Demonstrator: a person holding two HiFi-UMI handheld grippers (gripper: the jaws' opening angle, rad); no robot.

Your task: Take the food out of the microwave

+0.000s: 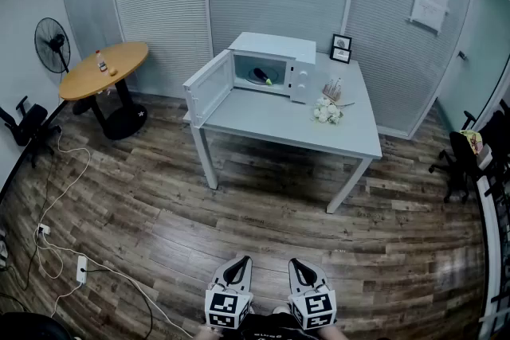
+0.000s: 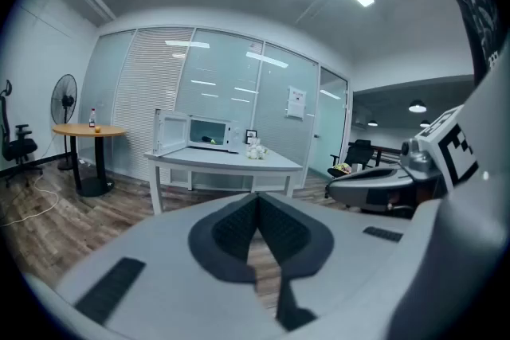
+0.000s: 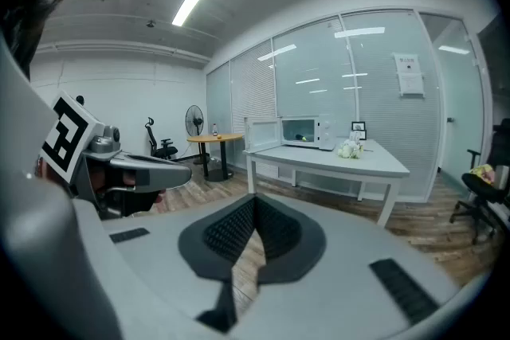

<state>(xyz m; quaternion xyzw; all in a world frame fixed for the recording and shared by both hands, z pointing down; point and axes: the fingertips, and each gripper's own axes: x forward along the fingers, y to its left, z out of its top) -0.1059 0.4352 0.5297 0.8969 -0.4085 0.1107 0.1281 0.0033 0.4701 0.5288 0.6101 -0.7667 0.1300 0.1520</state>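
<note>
Food [image 1: 261, 76] sits inside the open-doored microwave [image 1: 271, 44] on the tabletop [image 1: 271, 122]. Left gripper [image 1: 237, 263] and right gripper [image 1: 296, 264], well apart from the microwave, are closed and empty.

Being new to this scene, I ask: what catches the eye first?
A white box-shaped microwave stands open on the pale grey rectangular table mid-room, a dark food item inside. The grey left gripper and right gripper, both shut, sit at the head view's bottom edge, far from it.
</note>
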